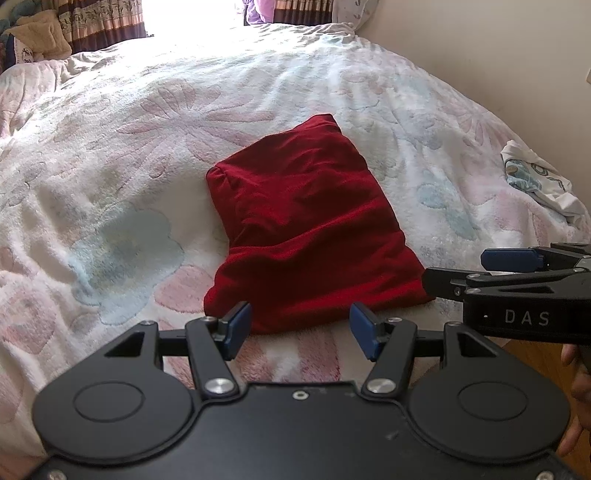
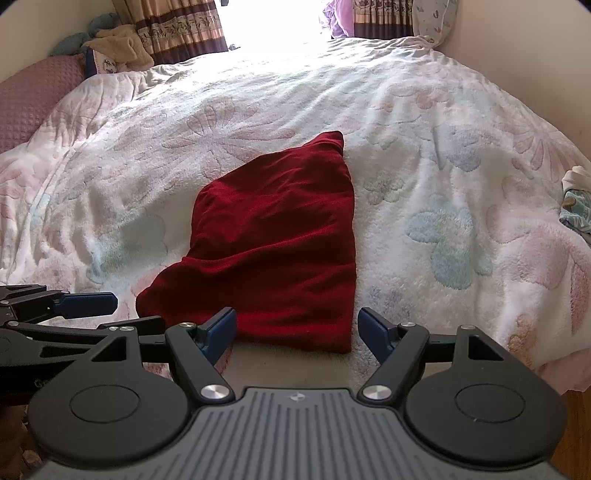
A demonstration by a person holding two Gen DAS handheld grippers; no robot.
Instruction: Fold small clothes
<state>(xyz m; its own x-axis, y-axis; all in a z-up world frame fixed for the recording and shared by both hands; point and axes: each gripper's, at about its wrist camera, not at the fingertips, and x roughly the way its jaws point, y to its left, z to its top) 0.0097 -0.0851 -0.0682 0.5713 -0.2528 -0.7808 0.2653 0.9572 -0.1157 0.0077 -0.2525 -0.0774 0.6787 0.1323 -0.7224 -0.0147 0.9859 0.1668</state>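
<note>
Lying folded (slightly rumpled), red garment point(image 1: 306, 229) faces spread left gripper point(image 1: 301, 330), right gripper point(image 2: 297, 334).

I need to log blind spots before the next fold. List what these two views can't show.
- Red garment: what kind it is and its inner layers, hidden by its own folds in both views.
- Patterned cloth: cut by the right edge in the right wrist view, crumpled in the left.
- Window area: blown out by glare.
- Hand: mostly outside the left wrist frame.
</note>
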